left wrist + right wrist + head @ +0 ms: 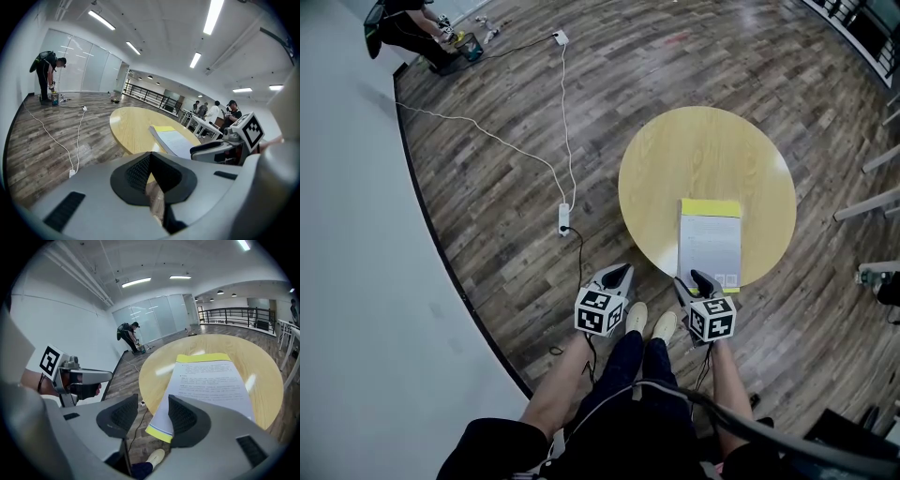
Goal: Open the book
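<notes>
A book (pixel 710 244) with a white printed cover and a yellow band at its far end lies shut on the round yellow table (pixel 675 159), its near end past the table's rim. My right gripper (pixel 696 277) stands open at the book's near left corner. In the right gripper view that corner of the book (pixel 211 380) shows between the jaws of the right gripper (pixel 153 411), and the pads do not press on it. My left gripper (pixel 619 272) hangs left of the table with nothing in it. The left gripper view shows the left gripper (pixel 150 157) with its jaws together.
A power strip (pixel 564 217) with a white cable lies on the wood floor left of the table. A person (pixel 403 28) bends over things at the far wall. My shoes (pixel 649 321) are just under the grippers. White furniture legs (pixel 872 202) stand at the right.
</notes>
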A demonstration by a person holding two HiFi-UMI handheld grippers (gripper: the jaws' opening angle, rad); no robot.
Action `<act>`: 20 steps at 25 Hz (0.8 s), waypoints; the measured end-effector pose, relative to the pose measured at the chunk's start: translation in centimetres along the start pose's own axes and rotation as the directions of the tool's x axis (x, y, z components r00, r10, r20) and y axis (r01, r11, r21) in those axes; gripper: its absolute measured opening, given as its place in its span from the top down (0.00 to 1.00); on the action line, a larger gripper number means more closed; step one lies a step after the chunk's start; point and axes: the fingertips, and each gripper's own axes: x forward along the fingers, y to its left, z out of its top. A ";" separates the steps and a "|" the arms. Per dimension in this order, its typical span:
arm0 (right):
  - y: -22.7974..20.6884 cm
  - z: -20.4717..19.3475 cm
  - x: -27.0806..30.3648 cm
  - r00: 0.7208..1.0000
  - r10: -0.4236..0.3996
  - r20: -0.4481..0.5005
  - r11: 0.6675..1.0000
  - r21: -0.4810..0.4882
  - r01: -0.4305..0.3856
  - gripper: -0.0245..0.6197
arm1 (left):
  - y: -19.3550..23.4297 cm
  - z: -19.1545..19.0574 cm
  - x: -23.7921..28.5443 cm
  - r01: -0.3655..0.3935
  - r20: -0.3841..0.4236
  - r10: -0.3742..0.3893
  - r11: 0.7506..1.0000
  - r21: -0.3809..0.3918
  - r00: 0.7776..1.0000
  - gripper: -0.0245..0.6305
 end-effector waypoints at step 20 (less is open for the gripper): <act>-1.0 -2.7 1.5 0.992 -0.074 -0.106 0.996 -0.058 0.068 0.65 | 0.8 -1.1 1.2 0.001 -0.021 -0.001 1.000 -0.026 1.000 0.96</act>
